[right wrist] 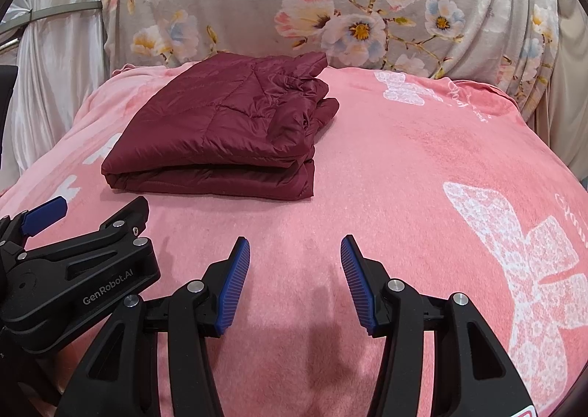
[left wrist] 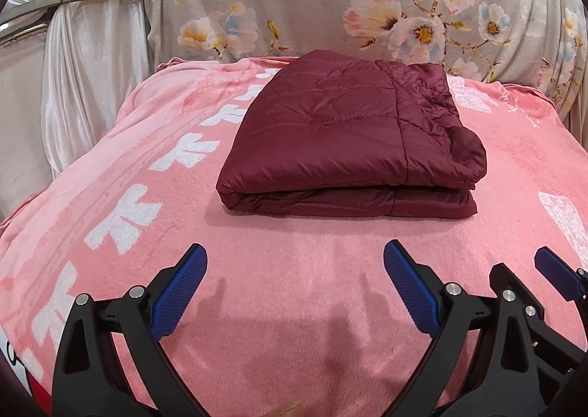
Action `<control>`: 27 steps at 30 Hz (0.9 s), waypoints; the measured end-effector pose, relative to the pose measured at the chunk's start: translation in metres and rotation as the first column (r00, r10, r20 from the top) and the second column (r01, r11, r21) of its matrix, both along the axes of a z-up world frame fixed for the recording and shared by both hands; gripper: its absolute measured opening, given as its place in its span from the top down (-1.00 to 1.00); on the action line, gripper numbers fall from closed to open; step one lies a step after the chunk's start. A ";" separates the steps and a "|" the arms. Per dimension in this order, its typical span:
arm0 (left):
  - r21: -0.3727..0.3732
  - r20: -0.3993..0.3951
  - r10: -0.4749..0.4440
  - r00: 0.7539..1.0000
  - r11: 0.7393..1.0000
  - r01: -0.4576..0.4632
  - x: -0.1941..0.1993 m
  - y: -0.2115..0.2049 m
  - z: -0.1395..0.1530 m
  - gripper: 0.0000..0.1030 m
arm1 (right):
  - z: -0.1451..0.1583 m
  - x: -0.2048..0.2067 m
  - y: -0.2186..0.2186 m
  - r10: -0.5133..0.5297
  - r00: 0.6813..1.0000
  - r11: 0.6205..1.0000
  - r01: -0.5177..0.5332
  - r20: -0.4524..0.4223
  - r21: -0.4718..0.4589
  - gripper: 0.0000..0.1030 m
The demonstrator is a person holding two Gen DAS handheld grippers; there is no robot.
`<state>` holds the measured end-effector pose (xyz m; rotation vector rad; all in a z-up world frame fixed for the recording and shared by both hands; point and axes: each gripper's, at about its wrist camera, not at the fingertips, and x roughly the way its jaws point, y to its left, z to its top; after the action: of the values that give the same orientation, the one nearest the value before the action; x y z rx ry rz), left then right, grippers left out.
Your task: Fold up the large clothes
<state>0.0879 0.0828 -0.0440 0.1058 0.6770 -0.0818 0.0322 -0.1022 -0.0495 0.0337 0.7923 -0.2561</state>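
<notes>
A maroon quilted jacket [left wrist: 345, 137] lies folded into a flat rectangular stack on the pink blanket [left wrist: 286, 255]; in the right wrist view the jacket [right wrist: 220, 130] sits to the upper left. My left gripper [left wrist: 296, 255] hovers open over bare blanket in front of the jacket's near edge, nothing between its blue pads. My right gripper [right wrist: 296, 248] is open too, jaws about half apart, over bare blanket to the right of the jacket and short of it. Beside the right gripper, the left gripper's body [right wrist: 73, 277] shows at the lower left.
A grey floral sheet [left wrist: 330, 1] drapes upright behind the blanket. White satin curtains [left wrist: 84, 78] hang at the left. The pink blanket [right wrist: 422, 167] has white butterfly prints on the right and white patterns along the left edge.
</notes>
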 end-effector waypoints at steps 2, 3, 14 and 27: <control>0.000 0.000 -0.001 1.000 1.000 0.001 0.000 0.000 0.000 -0.83 | 0.000 0.000 0.000 0.000 1.000 1.000 0.000 0.000 -0.001 0.01; -0.001 -0.001 -0.001 1.000 1.000 0.001 0.000 0.001 0.000 -0.83 | 0.000 0.000 0.000 0.000 1.000 1.000 0.000 0.001 -0.001 0.01; -0.007 -0.005 -0.004 1.000 1.000 0.004 0.001 0.000 0.000 -0.83 | 0.000 0.000 -0.003 0.004 1.000 1.000 -0.004 -0.001 0.000 0.01; -0.001 -0.007 -0.007 1.000 1.000 0.007 0.003 -0.001 -0.002 -0.83 | 0.000 -0.001 -0.005 0.007 1.000 1.000 -0.007 -0.001 0.001 0.01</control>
<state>0.0909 0.0821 -0.0457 0.1075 0.6841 -0.0894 0.0314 -0.1073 -0.0491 0.0312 0.7933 -0.2488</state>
